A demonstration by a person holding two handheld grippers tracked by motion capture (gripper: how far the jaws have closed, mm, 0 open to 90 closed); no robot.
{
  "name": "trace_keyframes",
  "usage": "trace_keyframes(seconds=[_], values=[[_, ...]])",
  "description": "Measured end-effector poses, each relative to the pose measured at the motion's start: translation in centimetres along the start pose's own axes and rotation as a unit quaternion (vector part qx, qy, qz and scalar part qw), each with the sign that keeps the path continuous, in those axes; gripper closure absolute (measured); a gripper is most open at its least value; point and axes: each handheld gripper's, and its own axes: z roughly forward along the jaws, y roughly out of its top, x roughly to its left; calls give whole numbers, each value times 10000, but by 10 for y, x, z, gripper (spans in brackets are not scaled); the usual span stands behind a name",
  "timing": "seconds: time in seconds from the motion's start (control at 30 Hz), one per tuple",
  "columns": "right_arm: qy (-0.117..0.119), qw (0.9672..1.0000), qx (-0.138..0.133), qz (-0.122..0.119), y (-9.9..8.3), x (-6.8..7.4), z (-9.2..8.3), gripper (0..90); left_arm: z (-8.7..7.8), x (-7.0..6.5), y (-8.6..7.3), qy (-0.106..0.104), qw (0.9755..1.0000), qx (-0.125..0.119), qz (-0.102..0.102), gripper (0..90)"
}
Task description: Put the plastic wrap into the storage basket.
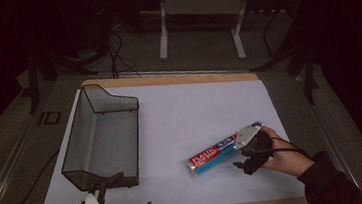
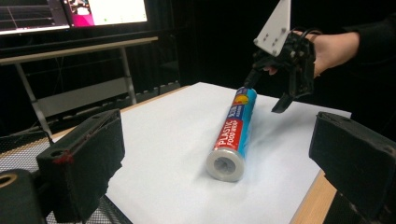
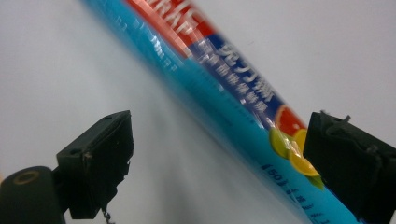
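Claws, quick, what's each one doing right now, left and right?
Left claw: open, holding nothing, near the mesh basket.
Right claw: open, jaws either side of the plastic wrap roll, not gripping it.

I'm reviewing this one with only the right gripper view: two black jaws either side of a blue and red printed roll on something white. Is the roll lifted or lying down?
Observer: Lying down. The blue and red roll of plastic food wrap rests flat on the white sheet. The right gripper straddles one end of it with its jaws open.
Reviewer: Anything else on the table?
Observer: A black wire-mesh basket stands at the sheet's left side, apart from the roll. It looks empty.
Reviewer: And the other gripper?
Observer: The left gripper is at the table's front edge, close by the basket's near end. Its jaws are open with nothing between them.
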Motion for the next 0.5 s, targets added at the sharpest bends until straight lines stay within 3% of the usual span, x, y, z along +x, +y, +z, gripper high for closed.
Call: trace_keyframes(seconds=[0.1,0.17,0.23,0.27,0.3,0.33,0.37,0.4,0.5], values=[[32,9980,525,-337,11,-2,9,87,0,0,0,-4,10000,-1,8,40],[24,9969,650,-443,13,-4,12,88,0,0,0,-11,10000,9,9,40],[232,9946,884,-497,18,-9,18,91,0,0,0,-10,10000,5,-2,40],[285,9906,1147,-691,24,-13,24,91,0,0,0,-16,10000,1,-8,41],[285,9906,1147,-691,24,-13,24,91,0,0,0,-20,10000,0,-10,41],[231,9886,1258,-799,26,-14,27,91,0,0,0,-18,10000,-3,-9,41],[171,9838,1489,-984,31,-16,34,91,0,0,0,-21,10000,-2,-7,40],[171,9838,1489,-984,31,-16,34,91,0,1,0,-30,10000,0,-9,40],[127,9762,1750,-1274,37,-19,44,91,0,1,0,-33,10000,-1,-9,40]])
